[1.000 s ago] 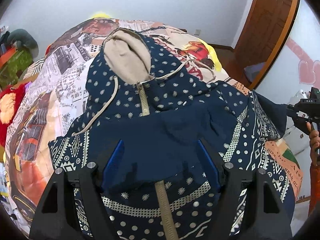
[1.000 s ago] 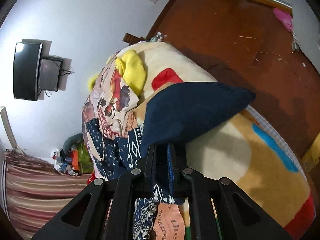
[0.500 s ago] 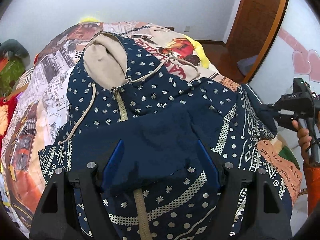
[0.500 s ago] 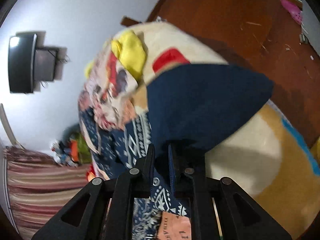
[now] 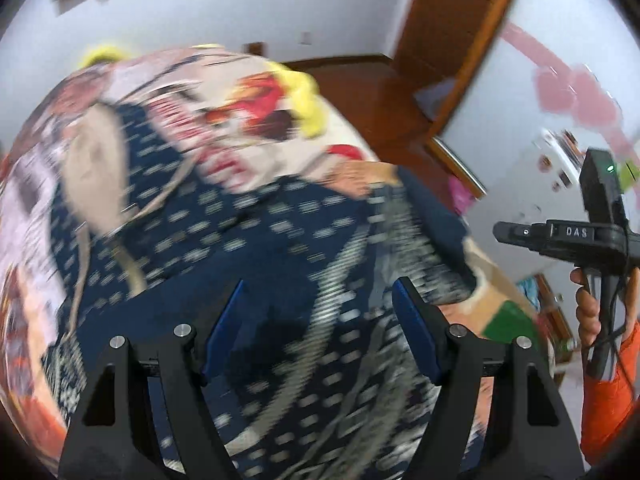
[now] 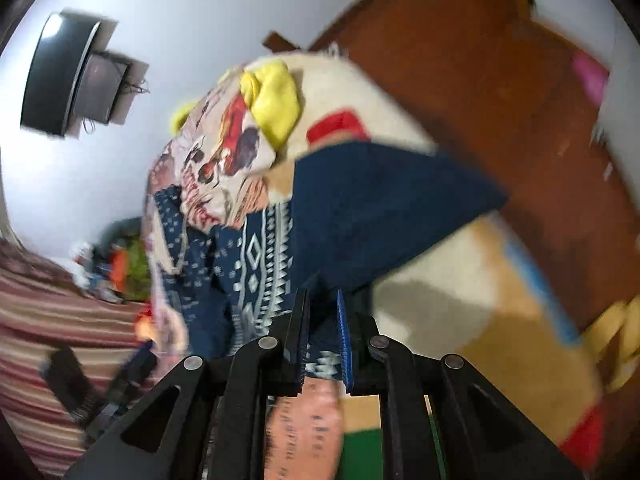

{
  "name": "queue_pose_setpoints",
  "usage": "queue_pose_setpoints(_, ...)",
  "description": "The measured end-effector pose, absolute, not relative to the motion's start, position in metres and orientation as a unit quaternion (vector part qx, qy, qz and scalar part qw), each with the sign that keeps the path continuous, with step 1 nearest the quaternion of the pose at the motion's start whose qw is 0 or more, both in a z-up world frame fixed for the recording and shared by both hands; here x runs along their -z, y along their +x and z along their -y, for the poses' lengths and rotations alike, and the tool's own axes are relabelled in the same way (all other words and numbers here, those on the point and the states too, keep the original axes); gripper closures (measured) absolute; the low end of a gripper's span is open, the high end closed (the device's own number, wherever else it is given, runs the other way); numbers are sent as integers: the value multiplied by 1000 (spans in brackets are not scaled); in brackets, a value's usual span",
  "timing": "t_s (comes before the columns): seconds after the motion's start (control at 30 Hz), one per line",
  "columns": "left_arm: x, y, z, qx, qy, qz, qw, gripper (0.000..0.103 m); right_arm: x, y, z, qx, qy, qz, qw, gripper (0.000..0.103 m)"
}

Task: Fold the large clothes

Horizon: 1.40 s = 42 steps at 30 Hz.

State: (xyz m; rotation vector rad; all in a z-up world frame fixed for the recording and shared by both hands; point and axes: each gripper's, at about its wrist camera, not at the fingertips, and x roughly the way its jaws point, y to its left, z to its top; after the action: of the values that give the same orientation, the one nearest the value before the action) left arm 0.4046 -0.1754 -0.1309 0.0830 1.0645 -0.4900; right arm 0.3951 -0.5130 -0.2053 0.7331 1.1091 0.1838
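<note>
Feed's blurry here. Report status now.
Left gripper open above hoodie. Right gripper shut on hoodie sleeve. Nothing blocking on bed.

A home bedroom. A bed (image 5: 248, 92) under a printed cover fills the middle, with white walls, a wooden door (image 5: 452, 20) and floor (image 6: 480, 80), a wall-mounted TV (image 6: 60, 76), striped curtains (image 6: 28, 320) and a heap of soft toys (image 6: 116, 272).
</note>
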Motion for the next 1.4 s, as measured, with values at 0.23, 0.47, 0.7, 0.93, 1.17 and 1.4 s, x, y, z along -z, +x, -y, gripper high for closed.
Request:
queue_pose_setpoints(0.23,158,417,292,308,107,-527,784,30,174,367,531,-42,232,-490,839,93)
queue_pose_setpoints(0.47,206,413,364,304,230,-513,769,37,201,366,557,-51,294,-517,802,93)
queue_pose_setpoints(0.7,211,402,369,256,297,-434,811,93,224,368,571,-59,347,-533,770,93)
queue_pose_setpoints(0.93,149,411,309,285,165,-436,838,96,236,378,555,-69,355,-545,757,93)
queue_pose_setpoints(1.17,126,411,243,280,84,-455,841,96,239,402,518,-103,371,-545,745,93)
queue_pose_setpoints(1.4,162,407,192,252,77,-499,826,96,227,434,479,-81,368,-502,778,93)
